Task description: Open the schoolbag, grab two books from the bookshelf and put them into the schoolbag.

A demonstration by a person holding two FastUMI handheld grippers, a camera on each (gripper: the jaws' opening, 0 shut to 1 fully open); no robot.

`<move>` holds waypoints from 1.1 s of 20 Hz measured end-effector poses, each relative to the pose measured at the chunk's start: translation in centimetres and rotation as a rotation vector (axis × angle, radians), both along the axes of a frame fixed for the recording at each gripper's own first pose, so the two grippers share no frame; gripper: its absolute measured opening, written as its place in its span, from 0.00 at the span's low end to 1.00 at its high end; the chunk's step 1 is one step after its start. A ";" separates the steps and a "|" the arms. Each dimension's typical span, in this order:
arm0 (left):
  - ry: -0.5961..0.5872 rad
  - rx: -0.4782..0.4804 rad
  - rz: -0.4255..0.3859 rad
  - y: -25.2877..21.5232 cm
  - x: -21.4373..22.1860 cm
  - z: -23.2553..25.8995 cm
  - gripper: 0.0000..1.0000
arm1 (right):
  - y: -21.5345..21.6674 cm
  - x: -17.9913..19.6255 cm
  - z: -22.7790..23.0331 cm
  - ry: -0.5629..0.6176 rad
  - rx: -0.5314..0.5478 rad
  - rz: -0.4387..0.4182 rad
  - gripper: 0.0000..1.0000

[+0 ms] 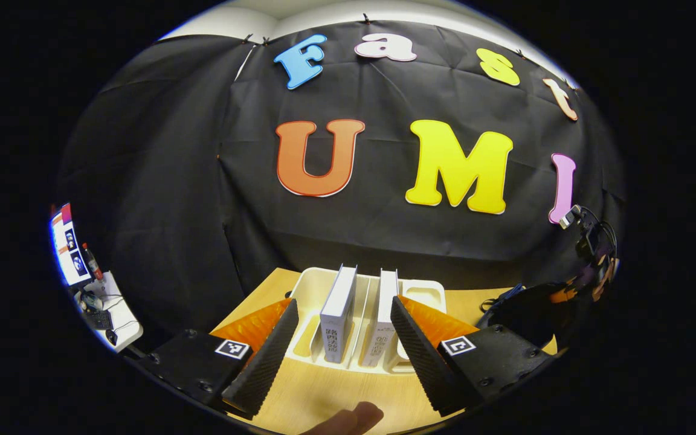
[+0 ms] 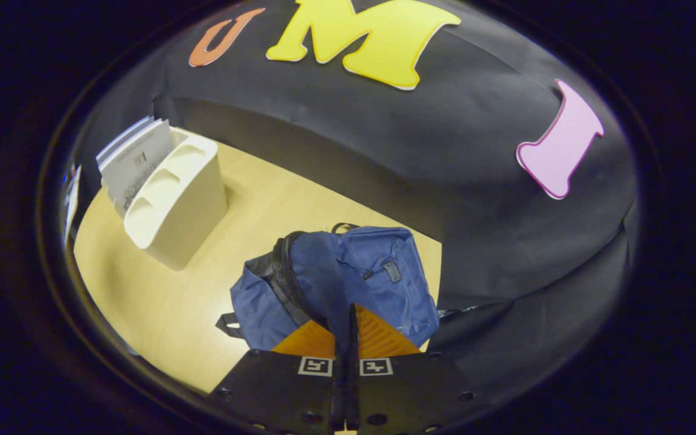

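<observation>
Left gripper spread before two upright white books in the smooth moulded white bookshelf; right gripper pinching the soft blue fabric schoolbag on the wooden table.

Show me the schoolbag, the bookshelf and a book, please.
schoolbag point(image 2: 378, 275): right gripper view, front pocket.
bookshelf point(image 2: 194, 199): right gripper view, side wall.
book point(image 1: 337, 314): left gripper view, spine of the left one.

Blue schoolbag with a dark zip; cream-white bookshelf holding two white books; pale wood-grain worktop beneath.
</observation>
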State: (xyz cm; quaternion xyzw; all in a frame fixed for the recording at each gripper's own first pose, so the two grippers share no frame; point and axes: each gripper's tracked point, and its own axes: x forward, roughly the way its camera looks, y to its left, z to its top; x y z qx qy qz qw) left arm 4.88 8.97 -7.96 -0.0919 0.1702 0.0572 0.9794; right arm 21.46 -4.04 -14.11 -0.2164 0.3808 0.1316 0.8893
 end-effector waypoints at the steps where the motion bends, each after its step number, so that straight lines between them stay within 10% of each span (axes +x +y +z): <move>1: 0.009 -0.008 -0.032 -0.7 1.1 0.1 0.99 | -0.1 0.2 0.5 -0.005 0.011 0.002 0.02; 10: 0.395 -0.089 -0.270 -6.4 10.5 -6.2 0.98 | -0.2 0.3 1.4 0.004 0.089 0.000 0.01; 22: 0.917 0.068 -0.271 -6.8 13.3 -16.5 0.76 | -0.7 0.0 1.2 0.031 0.146 -0.004 0.02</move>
